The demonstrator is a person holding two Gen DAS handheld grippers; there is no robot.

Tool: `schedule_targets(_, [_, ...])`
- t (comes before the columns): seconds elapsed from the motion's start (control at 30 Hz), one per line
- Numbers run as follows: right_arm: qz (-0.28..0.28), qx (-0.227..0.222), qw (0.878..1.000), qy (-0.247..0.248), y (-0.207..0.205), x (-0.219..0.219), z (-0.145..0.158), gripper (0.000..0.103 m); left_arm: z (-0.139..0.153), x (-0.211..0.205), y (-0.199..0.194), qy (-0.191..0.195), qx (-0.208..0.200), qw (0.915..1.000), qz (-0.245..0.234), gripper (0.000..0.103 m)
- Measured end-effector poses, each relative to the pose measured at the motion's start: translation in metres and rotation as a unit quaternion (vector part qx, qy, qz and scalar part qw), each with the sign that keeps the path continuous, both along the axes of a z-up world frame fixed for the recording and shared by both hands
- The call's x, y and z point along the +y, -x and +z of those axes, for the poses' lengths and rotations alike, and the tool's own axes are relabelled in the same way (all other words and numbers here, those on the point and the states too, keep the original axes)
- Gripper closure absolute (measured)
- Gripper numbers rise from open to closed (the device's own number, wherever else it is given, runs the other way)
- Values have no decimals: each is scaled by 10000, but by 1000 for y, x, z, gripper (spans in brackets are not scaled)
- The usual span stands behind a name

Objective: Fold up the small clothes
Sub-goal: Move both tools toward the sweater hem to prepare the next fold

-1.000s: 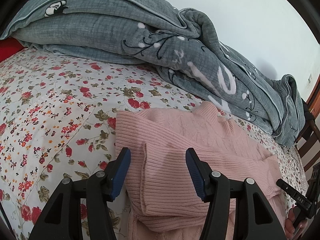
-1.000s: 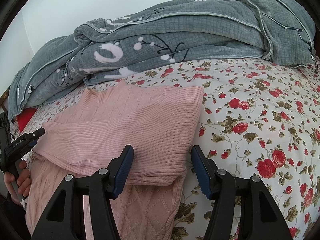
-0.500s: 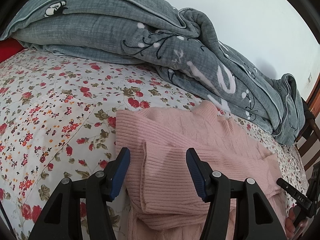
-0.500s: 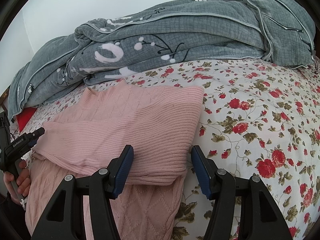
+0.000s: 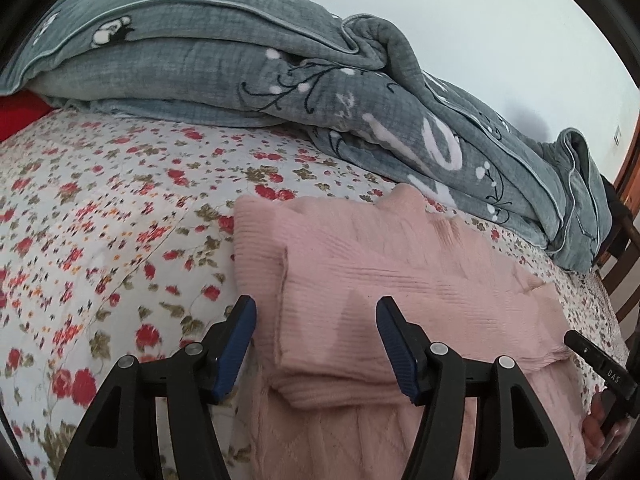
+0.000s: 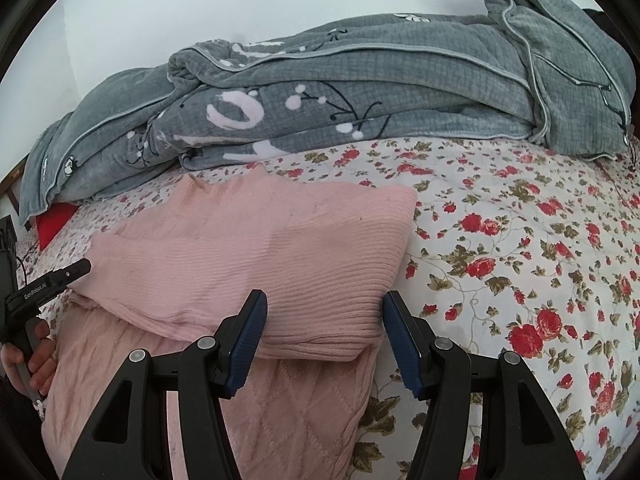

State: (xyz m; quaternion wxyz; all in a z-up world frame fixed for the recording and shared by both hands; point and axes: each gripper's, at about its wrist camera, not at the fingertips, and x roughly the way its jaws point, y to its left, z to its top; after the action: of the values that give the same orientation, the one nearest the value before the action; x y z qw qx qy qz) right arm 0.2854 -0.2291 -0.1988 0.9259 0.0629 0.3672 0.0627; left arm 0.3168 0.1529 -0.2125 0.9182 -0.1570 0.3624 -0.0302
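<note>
The pink sweater (image 5: 400,276) lies on the bed's floral sheet (image 5: 100,240), partly folded. In the left wrist view its ribbed upper layer is doubled over a diamond-knit layer beneath; the long axis runs from the near left toward the far right, and the collar bump points to the grey quilt (image 5: 280,80) heaped along the wall. The fold's thick rounded edge faces the camera. The left hand-held gripper (image 5: 316,344) stands moderately wide, its jaws having just been opening. The folded edge lies between the blue pads (image 5: 236,348), which do not press it. At the right edge the other hand-held gripper's black tip pokes in, with fingers (image 5: 600,428) of a hand below it. No container shows here.

In the right wrist view the sweater (image 6: 256,256) stretches from its squared corner at the right toward the left — the collar again points at the quilt (image 6: 400,92). The right hand-held gripper (image 6: 324,340) is moderately wide too, straddling the near folded corner without pinching it; the right pad sits just beside the fabric's edge. A red item (image 6: 54,222) peeks from under the quilt at the left. The left hand (image 6: 28,364) grips its tool's handle at the left edge. No container here either.
</note>
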Motion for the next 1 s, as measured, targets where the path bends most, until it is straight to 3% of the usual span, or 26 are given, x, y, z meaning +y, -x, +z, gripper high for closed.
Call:
schedule_targets(0.43, [509,-828,9909,933,62,39,24,43,-6,-6,56,-43,121,9999,-51,43])
schedule_targets(0.87, [336,-581,9957,637,158,29,15,43,-4,-31,141,-534,-80,9982,-261,43])
schedule_targets(1.0, [267,-477,9972,501,184,19,18,43,-2,-34,163,-430,-140,9982,-381,42])
